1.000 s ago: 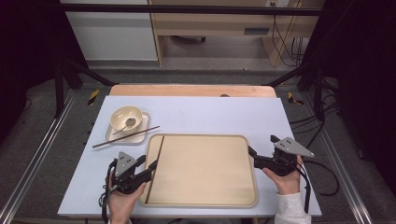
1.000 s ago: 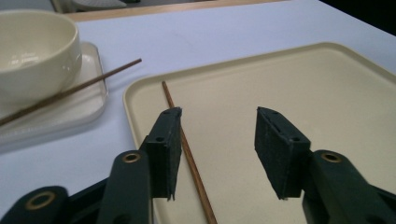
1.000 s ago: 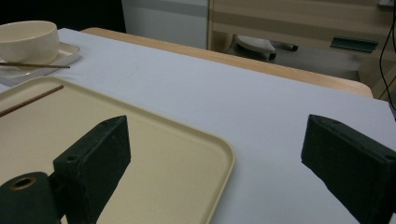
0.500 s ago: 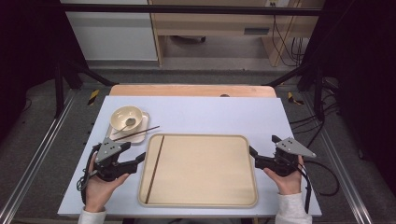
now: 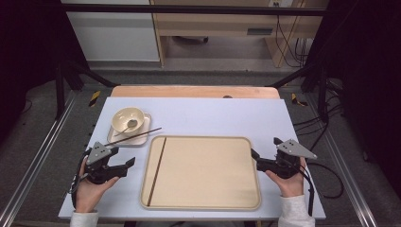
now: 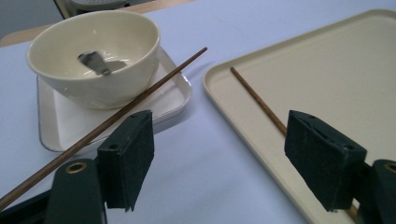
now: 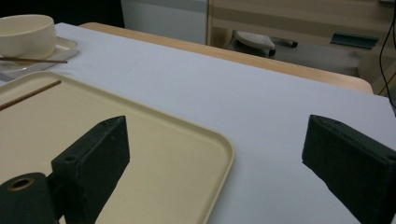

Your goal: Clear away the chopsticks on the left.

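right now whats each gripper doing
left gripper: open, just been opening, nothing between its fingers.
right gripper: open, holding nothing, beside the beige tray.

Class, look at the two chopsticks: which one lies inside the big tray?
The chopstick along the tray's left edge; the other chopstick rests across the small plate beside the bowl.

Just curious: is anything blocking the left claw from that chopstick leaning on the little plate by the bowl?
Nothing visible does. The left gripper, jaws open and empty, faces the chopstick, which rests on the small plate beside the bowl, with bare table between.
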Demonstrator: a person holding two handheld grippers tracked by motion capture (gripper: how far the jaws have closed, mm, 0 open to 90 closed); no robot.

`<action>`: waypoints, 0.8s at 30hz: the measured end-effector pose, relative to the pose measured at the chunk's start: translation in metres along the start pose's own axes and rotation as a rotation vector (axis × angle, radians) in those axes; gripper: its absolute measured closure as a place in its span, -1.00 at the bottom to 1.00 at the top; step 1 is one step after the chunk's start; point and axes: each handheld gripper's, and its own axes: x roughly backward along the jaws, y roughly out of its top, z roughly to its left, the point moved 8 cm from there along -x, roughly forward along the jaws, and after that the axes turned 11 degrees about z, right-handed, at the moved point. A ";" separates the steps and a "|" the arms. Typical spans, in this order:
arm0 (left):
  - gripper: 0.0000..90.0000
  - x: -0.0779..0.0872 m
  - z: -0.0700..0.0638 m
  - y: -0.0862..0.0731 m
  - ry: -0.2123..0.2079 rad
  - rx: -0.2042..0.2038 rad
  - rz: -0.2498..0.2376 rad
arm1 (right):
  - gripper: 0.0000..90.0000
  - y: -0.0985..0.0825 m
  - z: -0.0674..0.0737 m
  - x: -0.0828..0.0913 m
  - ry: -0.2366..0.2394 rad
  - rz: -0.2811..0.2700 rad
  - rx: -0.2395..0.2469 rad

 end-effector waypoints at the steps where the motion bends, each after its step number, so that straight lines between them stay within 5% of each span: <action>1: -0.48 -0.001 0.003 -0.001 0.004 -0.005 0.006 | -0.83 -0.001 0.000 -0.001 -0.002 0.006 0.006; 8: -0.50 -0.007 0.027 0.001 0.027 0.006 0.016 | -0.83 -0.001 -0.002 -0.001 -0.006 0.005 -0.001; 11: -0.50 -0.008 0.038 0.002 0.068 -0.006 0.023 | -0.83 -0.002 -0.002 -0.002 -0.006 0.012 0.001; 17: -0.51 -0.012 0.053 0.001 0.068 0.025 0.016 | -0.82 -0.003 0.000 -0.004 -0.003 0.018 0.006; 24: -0.49 -0.028 0.064 0.007 0.081 -0.009 0.049 | -0.81 -0.004 0.001 -0.006 -0.006 0.024 0.011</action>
